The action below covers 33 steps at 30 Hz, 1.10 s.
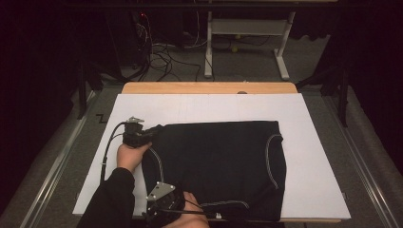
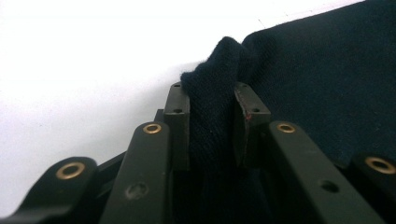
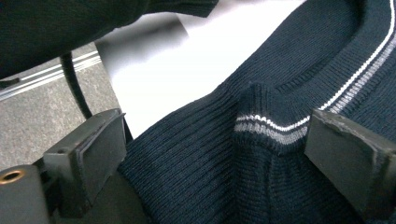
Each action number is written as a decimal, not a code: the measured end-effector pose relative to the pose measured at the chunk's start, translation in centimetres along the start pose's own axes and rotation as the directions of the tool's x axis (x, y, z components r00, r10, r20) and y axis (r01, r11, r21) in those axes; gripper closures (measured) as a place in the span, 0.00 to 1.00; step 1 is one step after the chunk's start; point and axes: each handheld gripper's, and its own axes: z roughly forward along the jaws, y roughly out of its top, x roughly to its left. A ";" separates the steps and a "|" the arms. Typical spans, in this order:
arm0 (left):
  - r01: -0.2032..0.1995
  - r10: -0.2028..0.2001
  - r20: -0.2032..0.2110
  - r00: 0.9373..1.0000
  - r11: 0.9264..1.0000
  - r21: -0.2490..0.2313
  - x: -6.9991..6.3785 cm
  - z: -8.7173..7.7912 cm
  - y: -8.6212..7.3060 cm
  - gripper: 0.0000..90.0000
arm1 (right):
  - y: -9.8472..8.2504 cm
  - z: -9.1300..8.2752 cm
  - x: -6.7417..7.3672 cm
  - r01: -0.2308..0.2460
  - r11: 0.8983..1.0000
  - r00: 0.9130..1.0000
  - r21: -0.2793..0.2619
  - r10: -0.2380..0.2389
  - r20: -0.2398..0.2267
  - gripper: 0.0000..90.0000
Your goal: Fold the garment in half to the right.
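One dark navy knit sweater (image 1: pixel 223 166) lies flat on the white sheet covering the desk (image 1: pixel 313 142), folded into a rough rectangle with pale stripe trim along its right and near edges. It looks soft and limp — light enough to lift from one corner, but it would sag and slide out of its fold unless two points are taken at once, and the ribbed knit should give the pads plenty of friction. Hems and banded edges are probably the best places to grip, since the doubled fabric there bunches into a firm ridge. The left hand-held gripper (image 1: pixel 153 129) sits at the sweater's far left corner, its jaws drawn narrow and pinching a raised fold of the cloth (image 2: pixel 210 112) between the pads. The right hand-held gripper (image 1: pixel 166 202) is at the near left edge with its jaws standing wide; a puckered bit of the striped ribbed band (image 3: pixel 268 128) rises between them, yet neither pad presses on it — the grip there is not yet made.
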 end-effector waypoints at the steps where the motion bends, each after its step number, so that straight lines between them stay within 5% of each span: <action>1: 0.001 -0.001 0.001 1.000 1.000 -0.001 0.0 0.0 0.0 0.75 | 0.0 0.1 0.1 -0.004 1.000 1.000 0.004 0.004 0.004 0.07; 15: 0.001 -0.001 0.000 1.000 1.000 -0.002 0.0 0.0 0.0 0.75 | 0.4 0.5 0.6 -0.003 0.999 0.997 0.039 -0.001 0.082 0.19; 25: -0.002 0.002 -0.003 1.000 1.000 -0.002 0.0 0.0 0.0 0.75 | 0.6 0.0 0.0 -0.013 0.999 0.995 0.050 0.008 0.102 0.41; 33: 0.003 -0.003 0.000 1.000 1.000 -0.005 0.0 0.0 -0.1 0.75 | 0.7 -0.4 -0.9 -0.037 0.998 0.992 0.059 0.030 0.122 0.69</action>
